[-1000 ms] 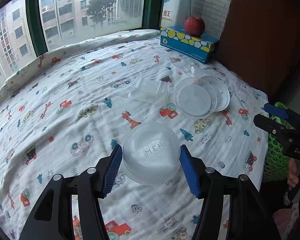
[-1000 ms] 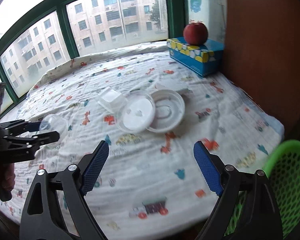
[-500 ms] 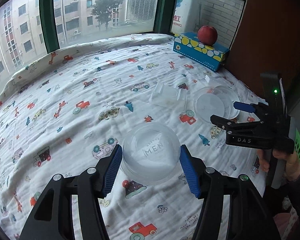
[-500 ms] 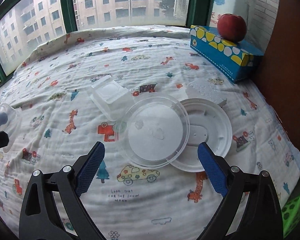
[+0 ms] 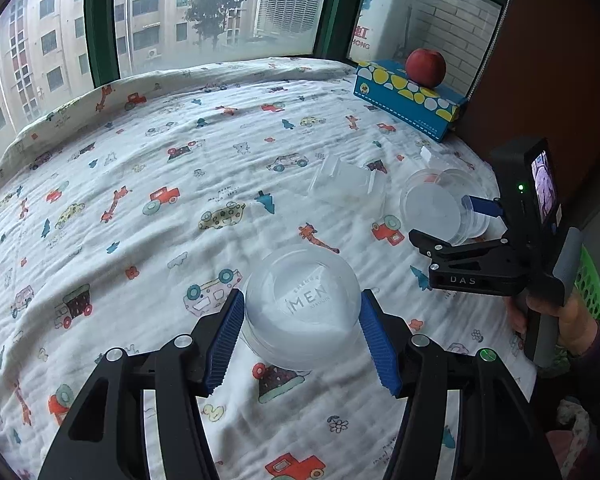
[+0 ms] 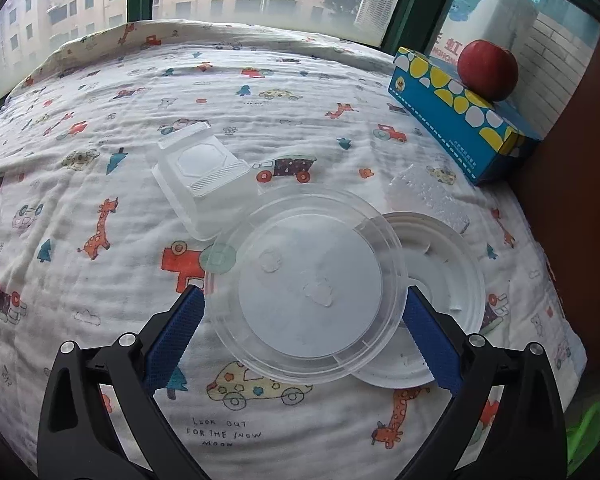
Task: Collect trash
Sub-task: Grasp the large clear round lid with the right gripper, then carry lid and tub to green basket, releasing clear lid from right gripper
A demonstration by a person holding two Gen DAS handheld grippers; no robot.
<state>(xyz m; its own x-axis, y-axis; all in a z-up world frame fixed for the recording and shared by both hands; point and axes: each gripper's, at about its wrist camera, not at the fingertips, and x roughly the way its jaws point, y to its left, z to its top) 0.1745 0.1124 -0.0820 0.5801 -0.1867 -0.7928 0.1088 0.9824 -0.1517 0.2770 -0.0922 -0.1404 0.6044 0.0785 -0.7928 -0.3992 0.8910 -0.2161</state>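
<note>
My left gripper (image 5: 301, 320) is shut on a round translucent tub (image 5: 300, 300) printed "MEN", held just above the patterned bedsheet (image 5: 140, 160). My right gripper (image 6: 305, 294) points down at a clear round container (image 6: 308, 292) that lies partly on a white round lid (image 6: 448, 280). Its jaws are opening and stand wide, one blue pad on each side of the container's rim, not pressing. In the left wrist view the right gripper (image 5: 444, 220) hovers at the clear container (image 5: 432, 210). A square translucent tub (image 6: 204, 176) lies tipped over just beyond.
A blue tissue box (image 6: 460, 116) with a red apple (image 6: 488, 68) on it sits at the far right corner by the brown wall. A crumpled clear film (image 6: 428, 196) lies behind the lid. A green mesh basket (image 5: 590, 284) stands off the bed's right edge. Windows line the far side.
My right gripper swung in from beside the basket, came down over the clear round container and spread its jaws wider. The left gripper drifted a little across the bed with the tub.
</note>
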